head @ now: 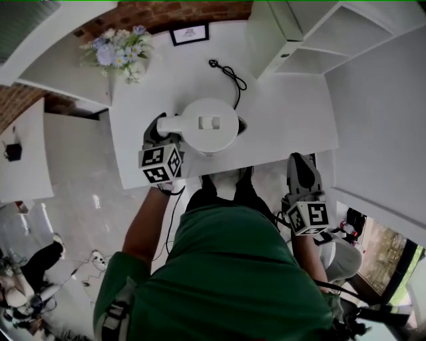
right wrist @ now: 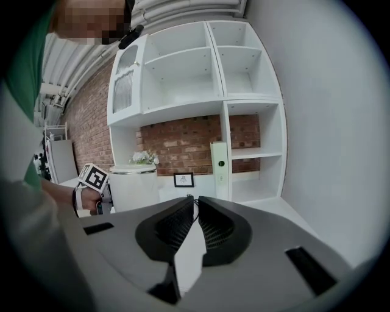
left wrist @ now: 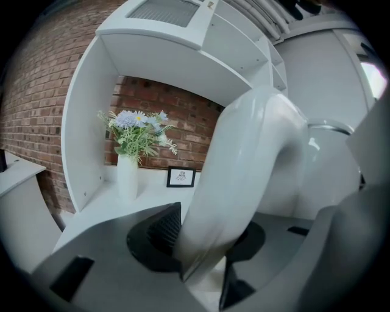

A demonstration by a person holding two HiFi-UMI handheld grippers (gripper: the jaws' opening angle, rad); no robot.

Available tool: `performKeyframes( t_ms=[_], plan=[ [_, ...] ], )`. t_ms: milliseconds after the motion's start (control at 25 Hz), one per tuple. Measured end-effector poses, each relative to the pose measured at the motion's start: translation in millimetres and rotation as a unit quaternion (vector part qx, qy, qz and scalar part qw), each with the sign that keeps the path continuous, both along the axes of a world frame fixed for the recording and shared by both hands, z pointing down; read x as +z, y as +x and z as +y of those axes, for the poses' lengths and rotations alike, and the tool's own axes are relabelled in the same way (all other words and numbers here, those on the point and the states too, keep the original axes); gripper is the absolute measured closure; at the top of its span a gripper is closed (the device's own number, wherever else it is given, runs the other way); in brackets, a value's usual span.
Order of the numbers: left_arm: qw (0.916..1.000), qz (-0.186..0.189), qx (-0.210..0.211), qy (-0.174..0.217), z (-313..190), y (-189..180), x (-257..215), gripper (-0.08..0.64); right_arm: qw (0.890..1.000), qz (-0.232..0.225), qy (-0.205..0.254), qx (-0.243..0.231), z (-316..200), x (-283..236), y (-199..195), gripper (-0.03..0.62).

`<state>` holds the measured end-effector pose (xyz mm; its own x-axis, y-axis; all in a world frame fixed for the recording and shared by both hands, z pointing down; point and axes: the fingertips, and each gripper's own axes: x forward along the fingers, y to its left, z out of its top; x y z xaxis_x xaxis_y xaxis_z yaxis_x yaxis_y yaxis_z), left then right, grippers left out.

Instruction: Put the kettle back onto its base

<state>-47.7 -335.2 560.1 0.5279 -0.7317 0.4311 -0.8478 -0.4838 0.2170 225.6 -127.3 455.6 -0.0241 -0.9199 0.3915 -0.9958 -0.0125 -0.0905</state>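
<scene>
Standing on the white desk [head: 286, 113] at the centre of the head view, the white kettle [head: 208, 123] is seen from above, upright, with its lid on top and its handle [left wrist: 244, 177] pointing toward the left of the frame. The left claw [head: 160, 130] is found clamped on that handle. In the left gripper view the curved handle fills the gap between the two jaws, and the ribbed dark pad [left wrist: 164, 228] is pressed against its side. Whether a base lies beneath the kettle cannot be determined: the body covers that spot from above, and the kettle's foot is hidden in the right gripper view.

The right claw [head: 301, 163] is held off the desk, below its near edge at the lower right of the head view, well apart from the kettle. Its jaws are seen together at the tips in the right gripper view, with nothing between them.

A black cable [head: 231, 74] is noted on the desk above the kettle in the frame, running toward the kettle's upper right side. A vase of flowers [head: 121, 52] is recorded at the upper left, and a small picture frame [head: 190, 34] at the top centre against the brick wall [head: 166, 10]. A white shelf unit [head: 313, 33] occupies the upper right.
</scene>
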Motion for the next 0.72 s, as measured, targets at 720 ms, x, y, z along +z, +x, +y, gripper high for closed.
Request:
performKeyframes(
  t_ms=[720],
  plan=[
    [0.9898,-0.004,-0.142,-0.008,10.5,18.0,14.4,0.405,0.992,-0.004,-0.006,-0.13,-61.9,1.1,61.9,0.549]
  ],
)
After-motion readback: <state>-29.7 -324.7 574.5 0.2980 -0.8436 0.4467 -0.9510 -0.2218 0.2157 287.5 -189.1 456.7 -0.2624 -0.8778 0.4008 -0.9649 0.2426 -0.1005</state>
